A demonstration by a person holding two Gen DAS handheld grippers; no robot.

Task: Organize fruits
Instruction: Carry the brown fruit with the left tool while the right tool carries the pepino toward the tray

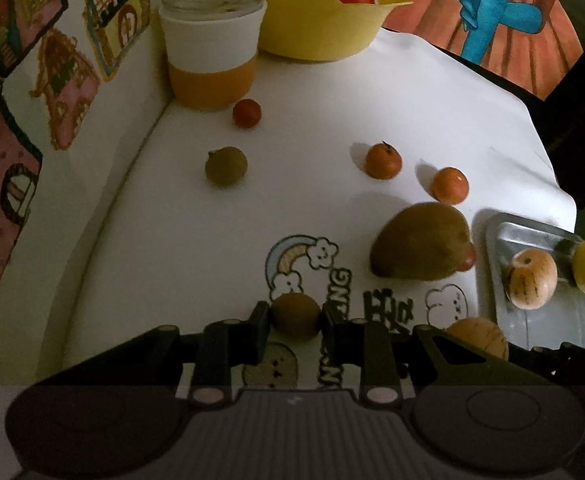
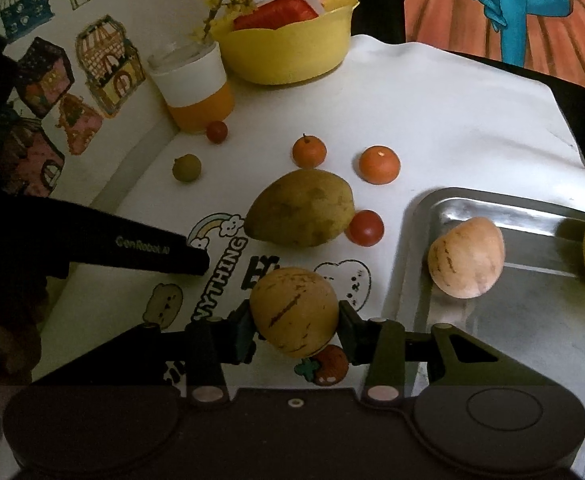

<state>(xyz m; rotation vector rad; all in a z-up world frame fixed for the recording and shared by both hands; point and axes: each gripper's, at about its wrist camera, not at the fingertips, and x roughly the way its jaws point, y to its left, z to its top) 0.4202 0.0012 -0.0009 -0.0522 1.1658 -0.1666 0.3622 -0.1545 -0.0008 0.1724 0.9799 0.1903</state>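
While the metal tray (image 2: 492,208) waits with two fruits on it, your right tool (image 2: 294,320) clamps a streaked yellow fruit (image 2: 294,308) just beside the tray's near edge, and your left tool (image 1: 295,316) pinches a small brown fruit (image 1: 295,315) farther from the tray, presumably next to go in.

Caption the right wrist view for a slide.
Right gripper holds a striped yellow fruit beside the metal tray.
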